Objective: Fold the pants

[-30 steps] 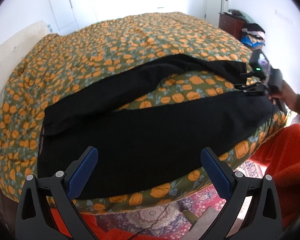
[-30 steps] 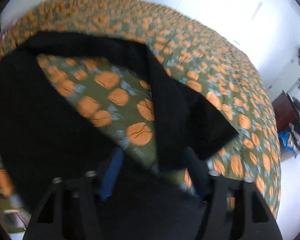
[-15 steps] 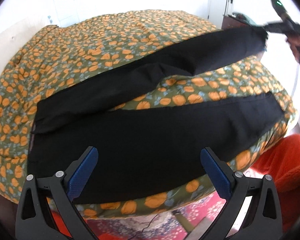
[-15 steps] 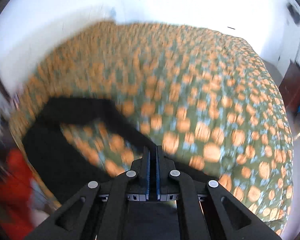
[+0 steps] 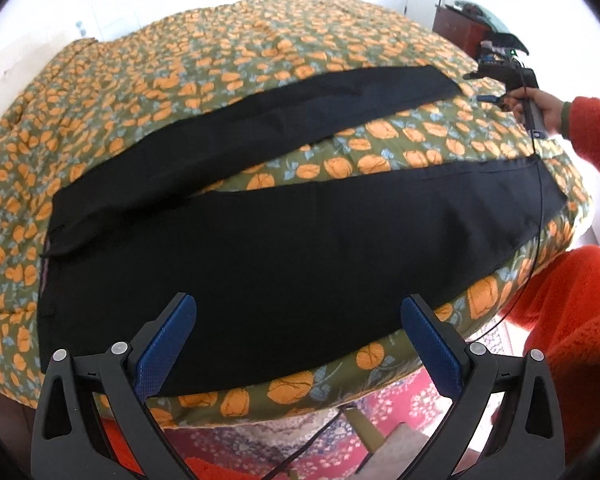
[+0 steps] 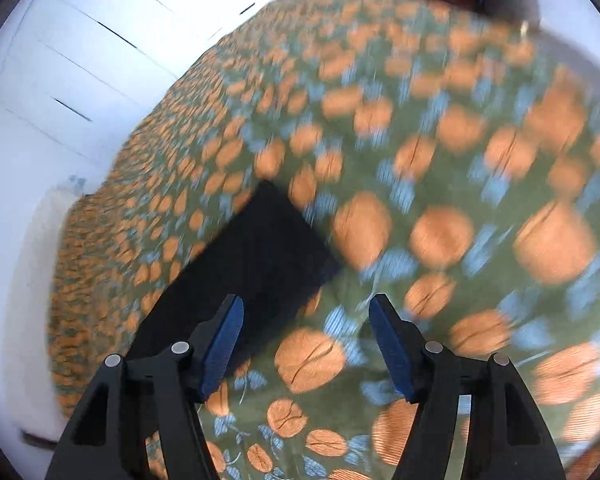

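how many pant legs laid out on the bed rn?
2. The far leg of the black pants runs diagonally across the floral orange-and-green bedspread; the near black leg lies along the bed's front edge. None appear hidden.

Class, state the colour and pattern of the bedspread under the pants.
Olive green bedspread with orange flowers, clearest in the left wrist view.

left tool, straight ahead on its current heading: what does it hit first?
Most likely the near leg of the black pants, spread flat on the floral bedspread. The left tool is open and angled down over it, nothing between. Depth is uncertain.
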The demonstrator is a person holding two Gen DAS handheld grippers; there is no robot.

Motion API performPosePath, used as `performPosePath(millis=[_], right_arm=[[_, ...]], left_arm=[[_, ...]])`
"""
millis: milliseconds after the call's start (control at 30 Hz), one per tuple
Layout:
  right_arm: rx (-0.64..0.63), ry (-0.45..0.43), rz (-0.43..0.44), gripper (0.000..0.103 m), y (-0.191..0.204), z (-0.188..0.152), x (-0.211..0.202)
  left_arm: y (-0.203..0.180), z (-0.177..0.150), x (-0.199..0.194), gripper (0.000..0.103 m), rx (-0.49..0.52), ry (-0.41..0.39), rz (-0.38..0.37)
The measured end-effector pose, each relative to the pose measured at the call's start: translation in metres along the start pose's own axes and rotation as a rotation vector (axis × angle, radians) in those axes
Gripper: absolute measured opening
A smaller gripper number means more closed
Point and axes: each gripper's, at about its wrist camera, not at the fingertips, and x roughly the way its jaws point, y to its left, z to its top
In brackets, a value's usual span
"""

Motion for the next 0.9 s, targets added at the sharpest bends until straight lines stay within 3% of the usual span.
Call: performPosePath(millis=[67, 133, 167, 200, 233, 333, 433, 500, 533, 633, 700, 800, 900], right_arm=[[0.043, -0.018, 0.048, 0.064, -0.004, -0.003, 0.015], [0.09, -0.024, 0.022, 0.064, -0.009, 0.002, 0.034], [0.117, -0.029, 0.001, 0.059, -0.011, 0.007, 0.043], [0.136, -0.037, -0.002, 0.049, -0.013, 0.006, 0.048], [0.135, -0.029, -0.01, 0.016, -0.008, 0.011, 0.054], [-0.108, -0.01, -0.228, 0.014, 0.025, 0.022, 0.057], [-0.181, -0.024, -0.427, 0.047, 0.031, 0.025, 0.053], [-0.238, -0.101, -0.532, 0.057, 0.052, 0.019, 0.039], [-0.276, -0.12, -0.538, 0.063, 0.065, 0.014, 0.033], [-0.408, -0.08, -0.424, 0.069, 0.122, -0.014, 0.035], [-0.439, 0.053, -0.223, 0.075, 0.172, -0.049, 0.057], [-0.446, 0.286, 0.04, 0.079, 0.233, -0.116, 0.098], [-0.478, 0.453, 0.205, 0.08, 0.287, -0.182, 0.145]], left_arm=[[-0.001, 0.003, 0.001, 0.102, 0.001, 0.002, 0.007], [-0.002, 0.005, 0.001, 0.102, 0.003, 0.005, 0.018], [-0.002, 0.005, 0.002, 0.102, 0.003, 0.007, 0.022], [-0.001, 0.005, 0.003, 0.102, 0.002, 0.012, 0.026], [-0.001, 0.005, 0.005, 0.102, -0.002, 0.02, 0.031], [0.009, 0.002, 0.016, 0.102, -0.038, 0.046, 0.042], [0.034, 0.004, 0.035, 0.102, -0.12, 0.093, 0.062], [0.068, 0.018, 0.041, 0.102, -0.188, 0.054, 0.097], [0.086, 0.028, 0.043, 0.102, -0.217, 0.008, 0.125], [0.138, 0.059, 0.061, 0.102, -0.284, -0.115, 0.229], [0.173, 0.082, 0.088, 0.102, -0.325, -0.156, 0.33], [0.215, 0.096, 0.139, 0.102, -0.382, -0.105, 0.409], [0.234, 0.081, 0.182, 0.102, -0.42, 0.025, 0.412]])
